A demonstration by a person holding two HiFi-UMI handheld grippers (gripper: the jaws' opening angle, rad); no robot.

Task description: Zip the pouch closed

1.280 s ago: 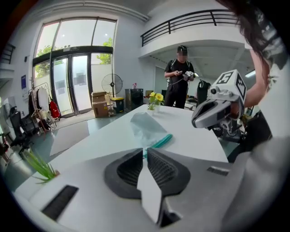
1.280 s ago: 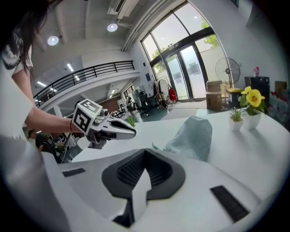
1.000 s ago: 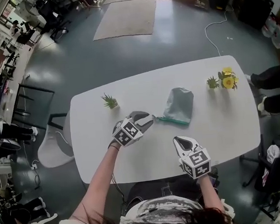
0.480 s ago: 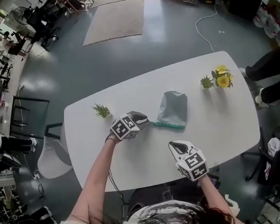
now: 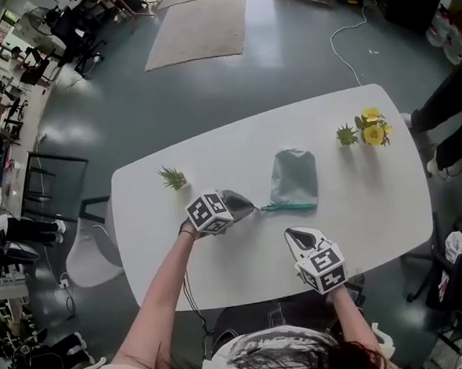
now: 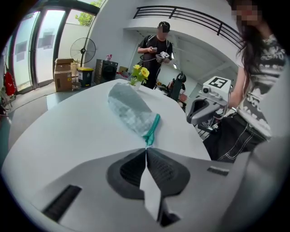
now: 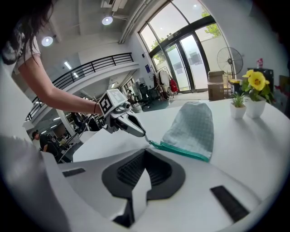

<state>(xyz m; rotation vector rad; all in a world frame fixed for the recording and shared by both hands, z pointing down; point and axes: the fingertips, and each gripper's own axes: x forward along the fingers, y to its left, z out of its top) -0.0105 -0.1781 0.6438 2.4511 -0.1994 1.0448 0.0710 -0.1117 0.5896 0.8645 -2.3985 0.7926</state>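
A grey-green checked pouch (image 5: 294,179) lies flat mid-table, its teal zipper (image 5: 288,207) along the near edge. My left gripper (image 5: 252,209) sits at the zipper's left end. Its jaws have just been closing and now stand shut on the teal zipper end (image 6: 149,139). The right gripper view shows the left gripper (image 7: 144,133) pinching that same end of the zipper (image 7: 179,150). My right gripper (image 5: 293,232) hovers nearer the table's front edge, short of the pouch (image 7: 192,127), shut with nothing in it.
A small green plant (image 5: 171,177) stands at the left of the white table (image 5: 360,218). Another small plant (image 5: 347,135) and a pot of yellow flowers (image 5: 373,129) stand back right. A person (image 6: 156,41) stands beyond the table's far end.
My left gripper has moved right and down to the zipper's end, and its open jaws have shut on it. The right gripper has stayed where it was.
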